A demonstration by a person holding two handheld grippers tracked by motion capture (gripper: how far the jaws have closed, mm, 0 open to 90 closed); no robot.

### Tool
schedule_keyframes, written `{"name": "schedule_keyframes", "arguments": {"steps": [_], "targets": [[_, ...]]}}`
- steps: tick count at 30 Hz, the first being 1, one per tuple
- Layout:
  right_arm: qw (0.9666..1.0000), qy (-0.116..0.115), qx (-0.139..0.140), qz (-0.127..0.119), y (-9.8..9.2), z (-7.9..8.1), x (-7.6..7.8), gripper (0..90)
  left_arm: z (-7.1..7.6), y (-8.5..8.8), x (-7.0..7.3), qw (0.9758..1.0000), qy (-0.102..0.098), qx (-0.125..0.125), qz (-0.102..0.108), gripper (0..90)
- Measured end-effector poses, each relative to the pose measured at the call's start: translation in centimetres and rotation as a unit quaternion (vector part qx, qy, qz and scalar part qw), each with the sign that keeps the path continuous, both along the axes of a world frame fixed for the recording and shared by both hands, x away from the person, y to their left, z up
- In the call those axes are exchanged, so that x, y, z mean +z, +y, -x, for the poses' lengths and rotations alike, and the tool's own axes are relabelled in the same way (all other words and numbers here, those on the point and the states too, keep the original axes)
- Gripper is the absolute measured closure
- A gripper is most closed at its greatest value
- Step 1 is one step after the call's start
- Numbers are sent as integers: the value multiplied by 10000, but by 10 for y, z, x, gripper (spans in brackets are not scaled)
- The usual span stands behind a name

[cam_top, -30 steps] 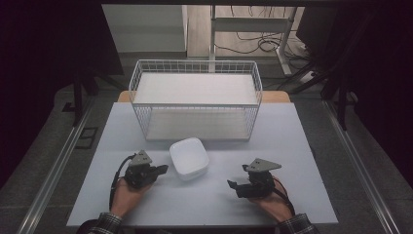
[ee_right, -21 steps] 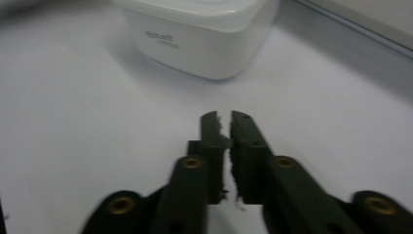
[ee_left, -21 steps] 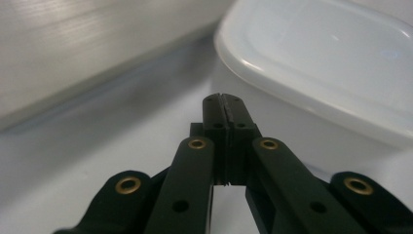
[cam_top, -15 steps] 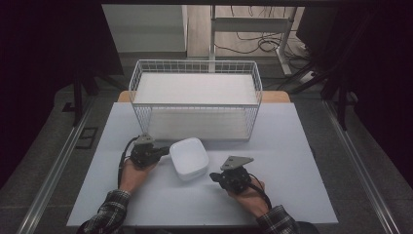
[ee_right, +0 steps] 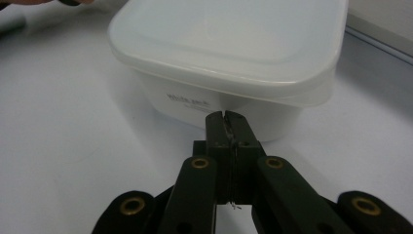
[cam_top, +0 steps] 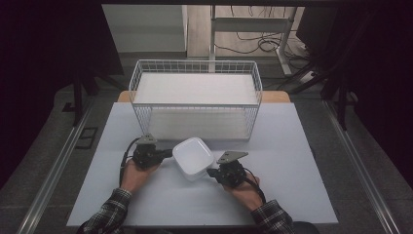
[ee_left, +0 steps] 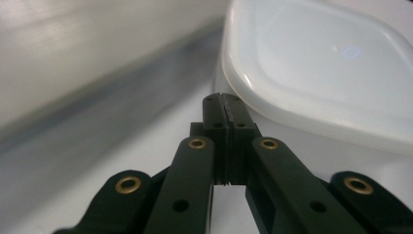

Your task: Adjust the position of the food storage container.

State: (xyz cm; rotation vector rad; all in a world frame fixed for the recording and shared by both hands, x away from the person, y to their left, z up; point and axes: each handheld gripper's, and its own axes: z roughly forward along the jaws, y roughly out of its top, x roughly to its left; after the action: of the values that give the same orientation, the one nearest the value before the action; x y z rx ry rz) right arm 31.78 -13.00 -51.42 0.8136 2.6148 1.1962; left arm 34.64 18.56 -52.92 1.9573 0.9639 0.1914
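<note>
Pale and bare, the white table top (cam_top: 302, 161) carries everything, with a dark floor, metal rails and a tangle of cables beyond its far edge. Taking the white lidded container (cam_top: 193, 157) as the landmark: the left gripper (cam_top: 168, 153) sits at its left side, jaws pressed together with nothing between them, tips right up against the container's wall just under the lid rim, as the left gripper view shows (ee_left: 225, 105). The right gripper (cam_top: 210, 171) sits at its near right corner, jaws likewise pressed together and empty, tips at or almost at the wall below the lid overhang (ee_right: 226, 122). Each gripper is held by a hand in a plaid sleeve (cam_top: 109, 214). Behind the container, near but apart from it, stands a white wire basket (cam_top: 195, 68). To the container's right the table lies open out to its edge; the left has a narrower free strip.
</note>
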Motion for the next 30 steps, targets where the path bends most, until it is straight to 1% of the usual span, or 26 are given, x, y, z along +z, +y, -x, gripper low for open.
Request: {"name": "schedule_keyframes", "arguments": {"steps": [1,2,3,4,5,6,7,8,9,10,11,12,13,14,15,16,17,19,22,24,25,26,27,28,29,30], "targets": [[10000,-1,-16,-2,-2,-1,0,886,5,-2,0,9998,38,-190,13,898],[10000,18,-45,-21,-4,-3,-1,884,7,-4,1,9998,-25,-178,-67,898],[10000,34,-72,-2,-5,-4,-1,884,7,-4,1,9998,-25,-178,-67,898],[9999,50,-97,10,-6,-5,-2,884,4,-6,4,9998,-120,-1,-146,898],[9999,48,-123,28,-6,-6,-2,882,4,-6,4,9998,-120,-1,-146,898],[9998,62,-171,44,-7,-7,-3,882,-5,-6,4,9993,-196,275,-140,898],[9998,78,-190,53,-8,-7,-4,882,-12,-6,3,9992,-214,317,-143,898],[9997,76,-220,42,-8,-8,-4,882,-16,-7,1,9993,-207,289,-115,898],[9997,82,-237,45,-8,-9,-4,881,-17,-8,0,9997,-133,202,-17,898],[9997,70,-245,55,-9,-9,-4,881,-17,-10,-1,9999,-109,122,-5,898],[9997,58,-248,56,-9,-9,-4,880,-15,-11,-1,9999,-104,80,-106,898],[9996,52,-258,71,-9,-10,-3,880,-14,-11,0,9999,-102,32,-135,899],[9996,42,-270,76,-10,-10,-3,880,-13,-11,0,9999,-82,-7,-93,899],[9995,50,-292,76,-10,-10,-3,879,-11,-10,1,10000,-54,-51,-35,898],[9995,60,-317,65,-12,-11,-3,879,-8,-10,3,10000,-26,-59,-28,898],[9994,56,-332,61,-13,-13,-3,877,-8,-10,3,10000,-26,-59,-28,898],[9993,60,-364,48,-14,-13,-3,873,-1,-12,4,9999,21,-52,-105,898],[9992,35,-399,74,-16,-14,-3,871,5,-12,4,9998,63,-98,-159,898],[9988,34,-478,60,-20,-17,-3,872,16,-13,5,9996,194,-168,-71,898],[9987,36,-512,23,-22,-20,-3,873,24,-16,6,9994,238,-216,-105,898],[9987,37,-518,20,-23,-21,-3,873,24,-16,6,9994,238,-216,-105,898],[9985,30,-539,16,-25,-22,-3,874,31,-21,8,9992,259,-271,-150,898],[9985,30,-539,16,-25,-22,-3,874,31,-21,8,9992,259,-271,-150,898],[9982,39,-605,9,-27,-24,-3,876,37,-26,9,9989,292,-335,-146,898],[9982,39,-605,9,-27,-24,-3,876,37,-26,9,9989,292,-335,-146,898],[9979,53,-643,-21,-29,-25,-3,880,43,-30,9,9987,286,-367,-187,898]]}}
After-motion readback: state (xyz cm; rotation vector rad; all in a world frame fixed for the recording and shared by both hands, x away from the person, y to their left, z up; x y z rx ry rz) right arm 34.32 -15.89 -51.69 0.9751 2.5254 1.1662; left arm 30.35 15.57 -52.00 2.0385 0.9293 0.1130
